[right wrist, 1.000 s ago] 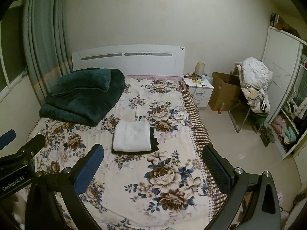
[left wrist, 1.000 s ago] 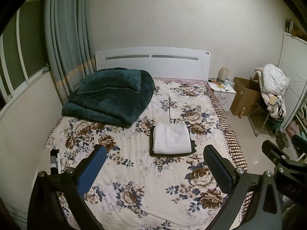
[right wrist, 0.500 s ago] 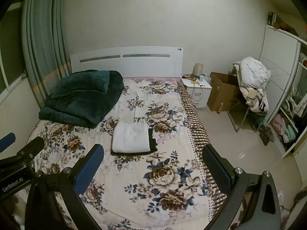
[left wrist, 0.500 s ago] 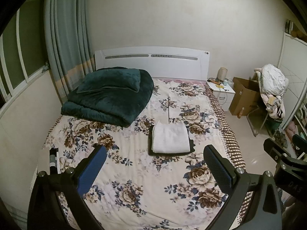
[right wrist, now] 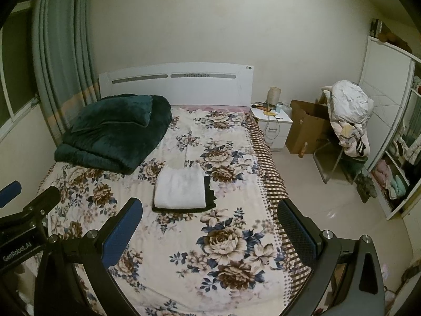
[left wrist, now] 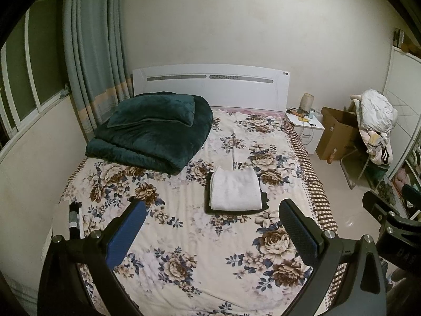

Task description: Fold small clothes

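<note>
A folded white garment (left wrist: 235, 190) lies on top of a folded black garment (left wrist: 264, 199) in the middle of the floral bed (left wrist: 184, 237). It also shows in the right wrist view (right wrist: 181, 189), with the black garment (right wrist: 210, 193) under it. My left gripper (left wrist: 212, 233) is open and empty, held high above the foot of the bed, well short of the stack. My right gripper (right wrist: 210, 230) is open and empty too, to the right of the left one. Part of the left gripper (right wrist: 29, 210) shows at the left edge of the right wrist view.
A folded dark green blanket (left wrist: 155, 134) lies at the bed's far left by the white headboard (left wrist: 210, 84). A nightstand (left wrist: 305, 126), cardboard box (left wrist: 336, 137) and chair piled with clothes (left wrist: 376, 123) stand right of the bed. Curtains (left wrist: 92, 52) hang at the left.
Both grippers have drawn back and up a little, so the bed and the folded stack look slightly farther away. The stack has not moved and both grippers stay open.
</note>
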`<state>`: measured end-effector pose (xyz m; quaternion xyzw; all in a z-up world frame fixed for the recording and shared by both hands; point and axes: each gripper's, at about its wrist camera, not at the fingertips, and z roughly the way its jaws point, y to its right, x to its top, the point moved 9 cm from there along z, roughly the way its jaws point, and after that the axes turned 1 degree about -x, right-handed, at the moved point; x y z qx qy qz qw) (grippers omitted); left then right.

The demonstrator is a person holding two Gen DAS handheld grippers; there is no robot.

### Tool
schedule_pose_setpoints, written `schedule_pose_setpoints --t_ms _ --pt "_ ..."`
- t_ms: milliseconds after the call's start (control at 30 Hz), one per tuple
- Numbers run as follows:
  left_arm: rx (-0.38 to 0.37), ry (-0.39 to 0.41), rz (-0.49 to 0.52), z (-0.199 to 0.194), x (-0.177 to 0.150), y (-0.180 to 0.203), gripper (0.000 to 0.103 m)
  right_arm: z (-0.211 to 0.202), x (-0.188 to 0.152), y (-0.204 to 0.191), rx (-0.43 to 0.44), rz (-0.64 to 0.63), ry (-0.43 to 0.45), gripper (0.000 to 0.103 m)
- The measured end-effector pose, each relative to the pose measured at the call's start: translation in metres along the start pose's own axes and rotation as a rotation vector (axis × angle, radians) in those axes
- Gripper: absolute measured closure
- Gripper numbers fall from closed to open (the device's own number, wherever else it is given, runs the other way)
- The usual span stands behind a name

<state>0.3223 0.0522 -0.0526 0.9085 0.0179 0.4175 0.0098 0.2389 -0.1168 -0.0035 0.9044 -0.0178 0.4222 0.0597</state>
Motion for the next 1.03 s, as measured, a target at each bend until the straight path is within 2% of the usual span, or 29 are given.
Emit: schedule_pose_setpoints --t_ms 833,1033 --pt "-0.002 0.011 -0.007 -0.004 0.004 -0.001 0.0 0.0 0.011 0.002 0.0 -0.006 0.021 0.0" --pt "0.006 0.034 -0.007 -0.008 0.015 0.003 0.0 -0.001 0.009 0.002 0.0 -0.004 0.019 0.0"
